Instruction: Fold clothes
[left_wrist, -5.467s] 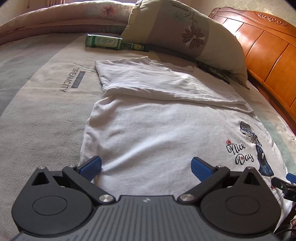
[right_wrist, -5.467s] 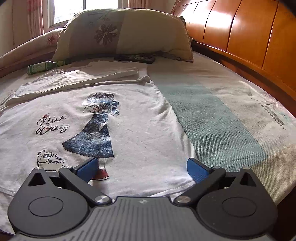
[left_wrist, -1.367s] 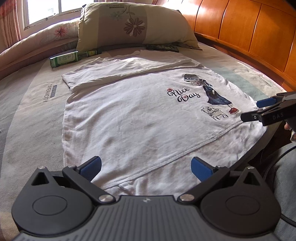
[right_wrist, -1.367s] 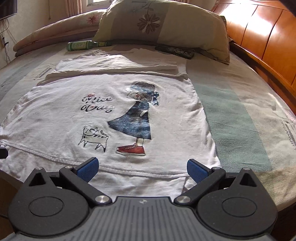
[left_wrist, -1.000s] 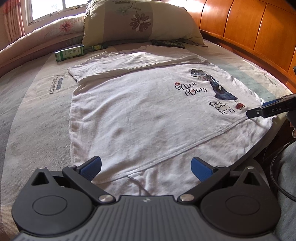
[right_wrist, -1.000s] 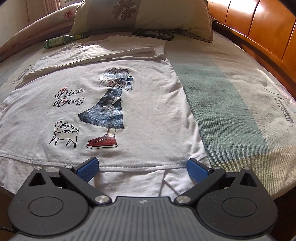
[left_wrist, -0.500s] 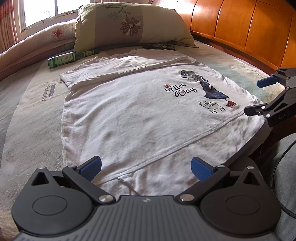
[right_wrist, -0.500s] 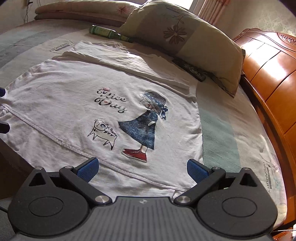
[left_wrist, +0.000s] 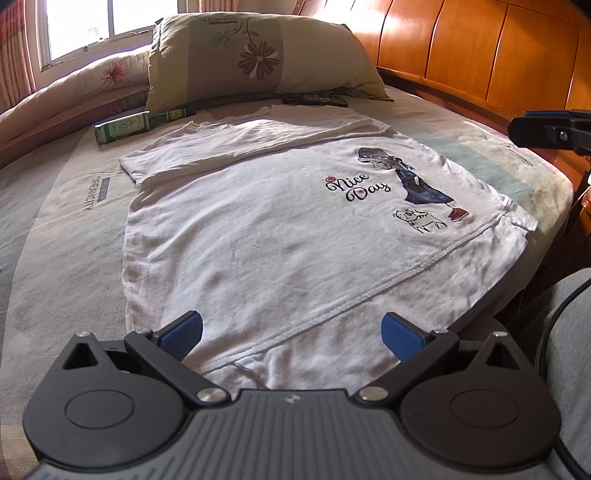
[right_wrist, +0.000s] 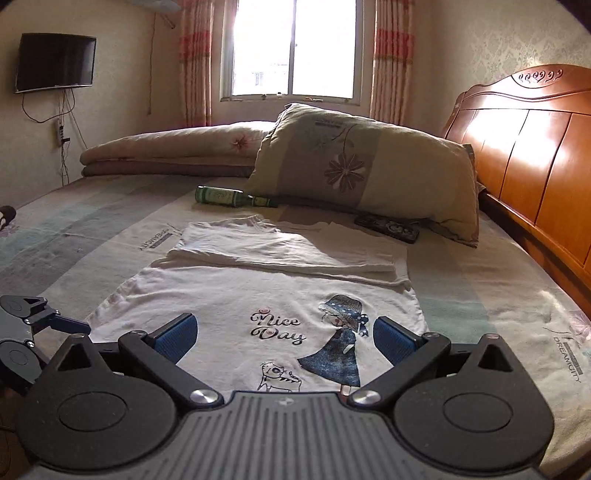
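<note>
White T-shirt spread on the bed, both hand-held grippers hanging over its hem.

The T-shirt (left_wrist: 266, 236) lies flat on the bed (left_wrist: 55, 229), its top part folded over toward the pillow (right_wrist: 365, 177). The left hand-held gripper (left_wrist: 291, 330) and the right hand-held gripper (right_wrist: 284, 334) both have their fingers wide apart, gripping nothing. A green bottle (right_wrist: 229, 196) and a dark remote (right_wrist: 388, 226) lie beside the pillow.

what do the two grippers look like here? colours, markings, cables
Both alike: the left gripper and right gripper have a ribbed grey body with a small logo, two round black hubs, black linkage arms with silver pivot screws, and ribbed blue pads on the jaws. A black cable runs by the grey trouser leg.
</note>
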